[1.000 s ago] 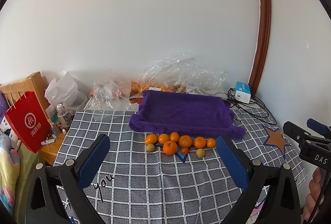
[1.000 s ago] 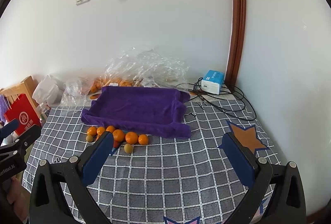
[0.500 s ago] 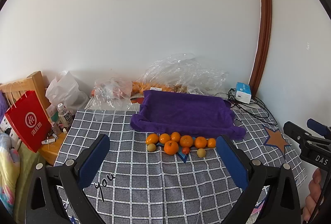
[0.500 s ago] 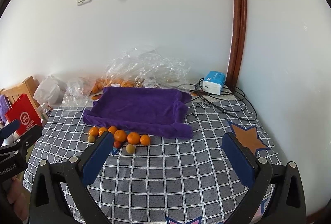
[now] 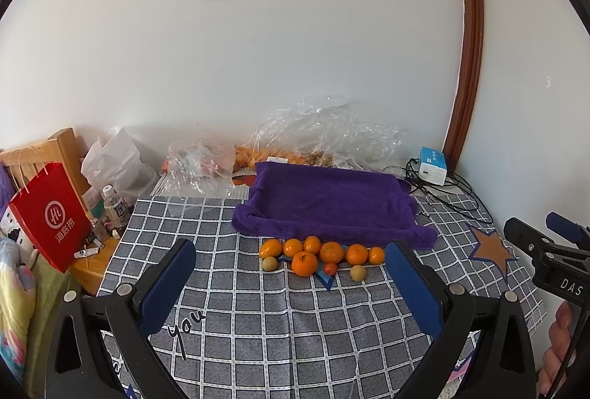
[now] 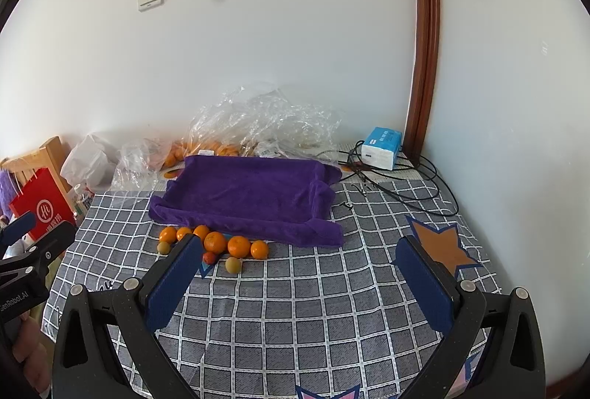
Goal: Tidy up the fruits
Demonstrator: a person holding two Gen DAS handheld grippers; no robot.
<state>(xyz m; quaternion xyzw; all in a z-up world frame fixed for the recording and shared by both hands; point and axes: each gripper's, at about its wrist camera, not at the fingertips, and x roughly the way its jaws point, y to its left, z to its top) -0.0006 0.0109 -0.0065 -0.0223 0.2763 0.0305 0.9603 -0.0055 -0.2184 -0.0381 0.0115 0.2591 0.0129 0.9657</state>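
Several oranges (image 5: 332,251) (image 6: 239,246) lie in a row on the checked tablecloth, just in front of a purple towel-lined tray (image 5: 332,200) (image 6: 250,192). Two small yellow-green fruits (image 5: 357,273) (image 6: 233,265) and one small red fruit (image 5: 330,268) (image 6: 209,257) lie among them. My left gripper (image 5: 289,270) stands open, well short of the fruit row, nothing between its blue pads. My right gripper (image 6: 298,266) is open too, right of the fruits; its left finger (image 6: 173,277) hides part of the row. Each gripper shows at the edge of the other's view.
Crumpled clear plastic bags (image 5: 324,137) with more oranges sit behind the tray by the wall. A blue-white box (image 6: 381,148) and black cables (image 6: 413,188) occupy the back right corner. A red paper bag (image 5: 51,214), bottles and a wooden chair stand off the table's left edge.
Both views have shifted very slightly; the fruits and tray sit a touch nearer and lower in frame. Both grippers stay open, nothing was grasped.
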